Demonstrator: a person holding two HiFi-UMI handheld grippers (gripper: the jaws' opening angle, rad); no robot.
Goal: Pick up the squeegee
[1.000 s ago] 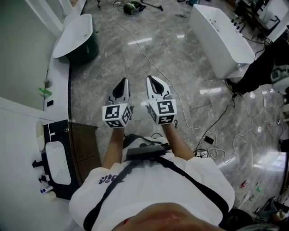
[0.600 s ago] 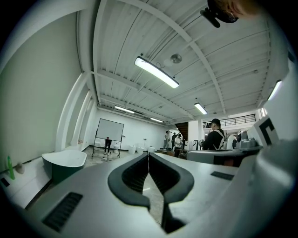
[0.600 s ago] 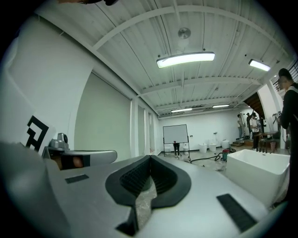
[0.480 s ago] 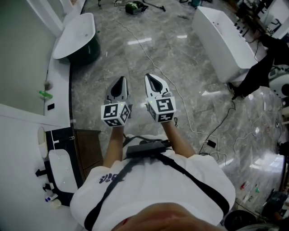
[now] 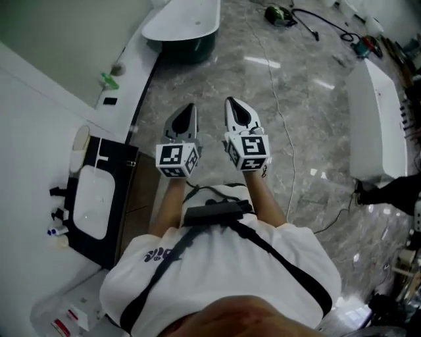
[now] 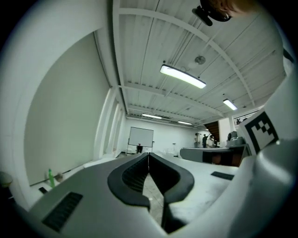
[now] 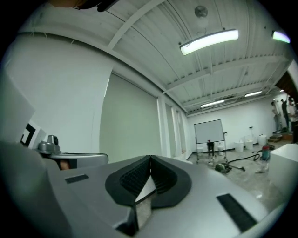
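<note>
Turned toward sink desk point(image 5: 112, 155), now higher at frame left; left tongs point(image 5: 188, 109), right tongs point(image 5: 232, 104) both closed, empty. Squeegee unseen; probably light, stiff: take handle.

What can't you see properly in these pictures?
Squeegee: none recognisable in any view.
Small items beside the white rectangular sink, head view: too small to name.
White oval bathtub, head view: cut off by the top edge.
Distant people, left gripper view: too small.
Floor beneath the person: hidden by their white shirt.
</note>
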